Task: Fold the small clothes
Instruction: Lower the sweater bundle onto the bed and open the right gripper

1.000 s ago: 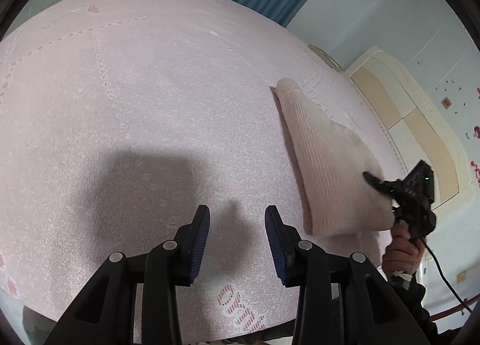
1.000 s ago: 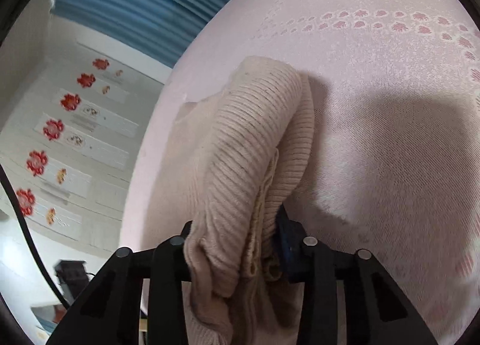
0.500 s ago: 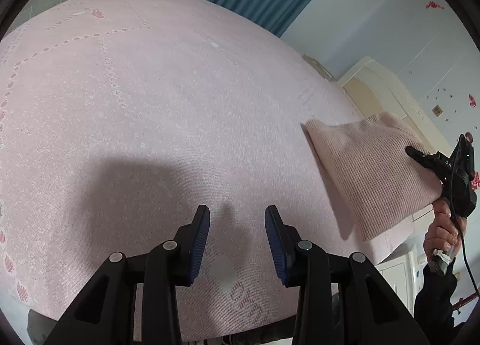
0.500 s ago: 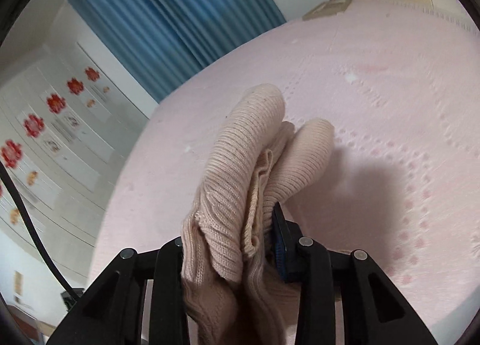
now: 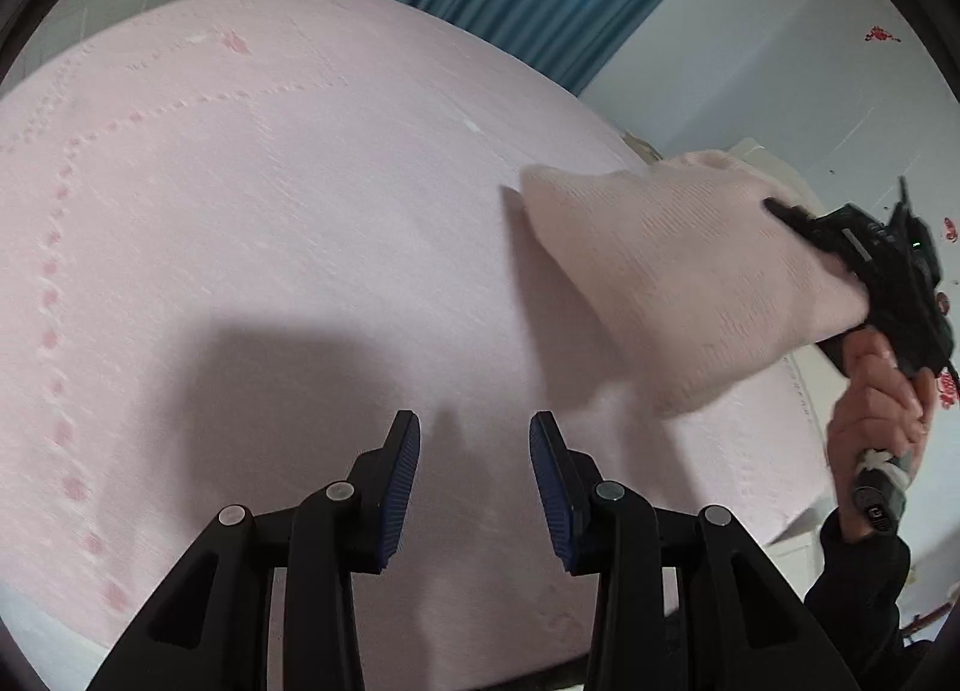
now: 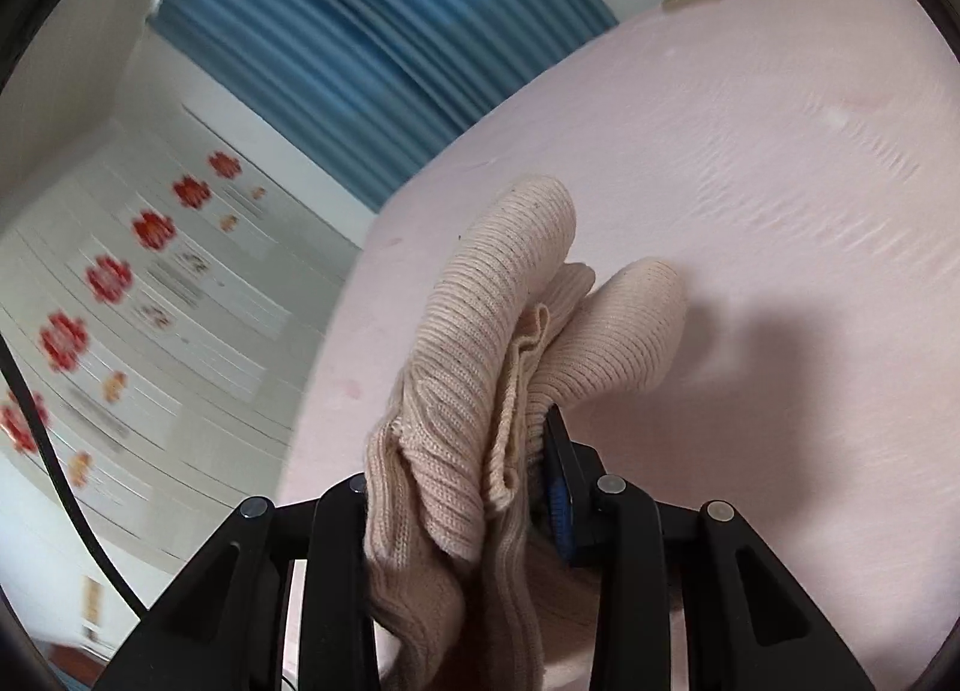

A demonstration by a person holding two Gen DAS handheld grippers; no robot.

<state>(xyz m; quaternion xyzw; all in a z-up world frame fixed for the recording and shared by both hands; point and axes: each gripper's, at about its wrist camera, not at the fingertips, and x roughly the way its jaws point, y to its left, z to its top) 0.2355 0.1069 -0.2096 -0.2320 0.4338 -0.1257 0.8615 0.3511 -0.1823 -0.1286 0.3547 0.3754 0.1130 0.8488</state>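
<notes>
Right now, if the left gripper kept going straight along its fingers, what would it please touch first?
Most likely the bare pink bedspread: the open left gripper points at it, and the beige knit garment hangs off to its right.
</notes>
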